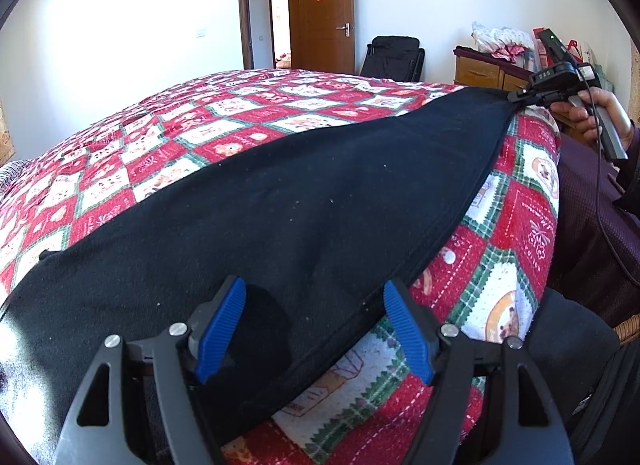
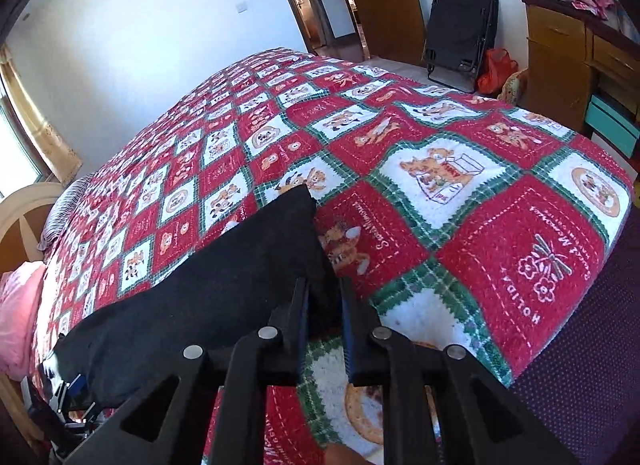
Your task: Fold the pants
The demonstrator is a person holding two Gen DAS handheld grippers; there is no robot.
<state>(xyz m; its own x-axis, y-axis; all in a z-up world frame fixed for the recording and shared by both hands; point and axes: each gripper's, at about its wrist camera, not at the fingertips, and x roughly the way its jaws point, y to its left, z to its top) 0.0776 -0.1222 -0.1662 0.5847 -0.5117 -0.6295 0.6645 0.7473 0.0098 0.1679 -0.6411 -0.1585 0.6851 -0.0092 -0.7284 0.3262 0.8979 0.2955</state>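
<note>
Bed [image 1: 280,113], one, is carrying everything; a red, white and green patchwork blanket [image 2: 460,193] is covering it edge to edge.

Pants [image 1: 280,233], one pair, black, are lying stretched in a long band along the near edge of the bed, over the blanket. One end is lying under the left tool; the other is running out to the right tool. A seam is showing along the near edge of the fabric.

Furniture beyond the bed: one brown door [image 1: 326,13] is standing open, one black folding chair [image 2: 460,29] is resting against the wall beside it, one wooden cabinet [image 2: 560,65] is standing further right.

Tools, two. Left tool [image 1: 314,329]: its two blue-padded fingers [image 1: 224,329] are standing wide apart above the pants, the left pad over the black cloth, the right pad at the seam edge, gripping nothing. Right tool [image 2: 324,305]: its jaws are pressing together on a corner of the pants, the cloth bunching between them; the left wrist view is showing the same pinch at the far end of the band, with a hand [image 1: 600,113] holding the handle.
</note>
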